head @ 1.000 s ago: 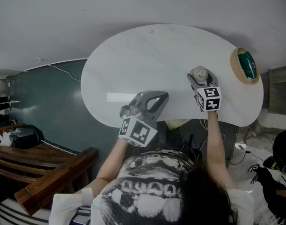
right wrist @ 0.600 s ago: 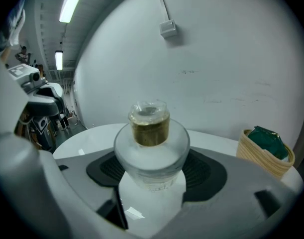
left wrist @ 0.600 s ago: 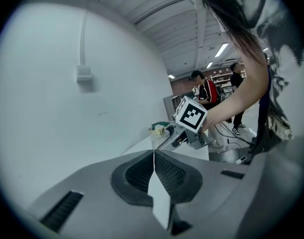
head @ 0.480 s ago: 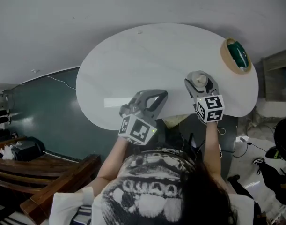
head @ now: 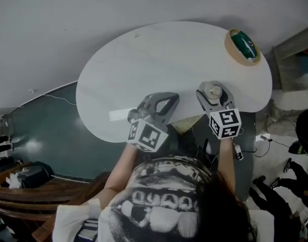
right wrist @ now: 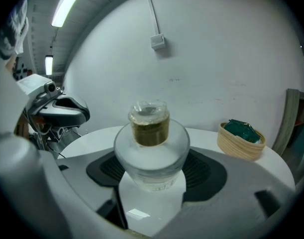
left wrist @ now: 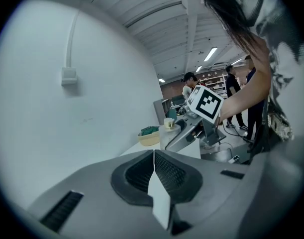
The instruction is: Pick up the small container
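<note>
Left tongs: our left tongs (head: 162,104) are pressed together and we see nothing in them; they sit over the near edge of the worktop
Right tongs: our right tongs (head: 213,96) are pinching the small container, with one jaw on each side of it
Small container: it is a small frosted glass jar (right wrist: 152,151) with a yellow-brown neck and a clear cap; it stands upright between the jaws of the right tongs, over the near edge of the worktop; we cannot tell if its bottom touches the worktop
Worktop: the big white rounded worktop (head: 159,59) stands by a plain white wall (head: 93,14)
Basket: a round woven basket (head: 230,48) with a green thing (head: 244,43) inside sits at the far right edge of the worktop, well apart from the jar
</note>
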`<action>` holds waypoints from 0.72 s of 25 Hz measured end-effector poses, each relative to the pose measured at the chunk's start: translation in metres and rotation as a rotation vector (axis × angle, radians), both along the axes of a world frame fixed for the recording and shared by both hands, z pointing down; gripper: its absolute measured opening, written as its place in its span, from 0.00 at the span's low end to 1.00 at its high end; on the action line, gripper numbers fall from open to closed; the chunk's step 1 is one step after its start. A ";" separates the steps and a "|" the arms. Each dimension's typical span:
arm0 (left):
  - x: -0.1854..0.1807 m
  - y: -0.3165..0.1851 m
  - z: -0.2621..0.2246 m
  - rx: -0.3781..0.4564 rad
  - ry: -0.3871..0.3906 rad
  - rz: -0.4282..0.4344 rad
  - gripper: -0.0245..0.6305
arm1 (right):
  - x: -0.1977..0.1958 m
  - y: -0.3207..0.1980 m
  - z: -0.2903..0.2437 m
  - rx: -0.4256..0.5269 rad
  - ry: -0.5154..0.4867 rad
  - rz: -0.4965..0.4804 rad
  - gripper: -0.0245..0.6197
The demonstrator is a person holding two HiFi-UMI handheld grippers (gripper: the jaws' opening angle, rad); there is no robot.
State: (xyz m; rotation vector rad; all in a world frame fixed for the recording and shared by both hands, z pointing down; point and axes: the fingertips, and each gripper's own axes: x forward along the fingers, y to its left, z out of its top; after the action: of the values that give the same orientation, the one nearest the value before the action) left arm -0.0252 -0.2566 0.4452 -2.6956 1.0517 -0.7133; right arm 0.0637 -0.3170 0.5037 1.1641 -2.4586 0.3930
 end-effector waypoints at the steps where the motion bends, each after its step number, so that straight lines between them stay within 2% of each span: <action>1: 0.002 0.000 0.001 0.000 0.000 0.009 0.05 | 0.002 0.004 0.001 -0.003 -0.002 0.009 0.54; 9: 0.019 0.003 0.001 0.006 -0.003 0.083 0.05 | 0.014 0.029 0.003 -0.013 -0.008 0.057 0.54; 18: 0.022 0.015 0.002 0.014 -0.002 0.137 0.05 | 0.012 0.049 0.006 -0.020 -0.017 0.097 0.54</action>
State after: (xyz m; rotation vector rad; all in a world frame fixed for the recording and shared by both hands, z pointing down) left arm -0.0033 -0.2421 0.4472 -2.7224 0.8575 -0.6806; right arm 0.0762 -0.2680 0.5097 1.2799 -2.4136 0.4565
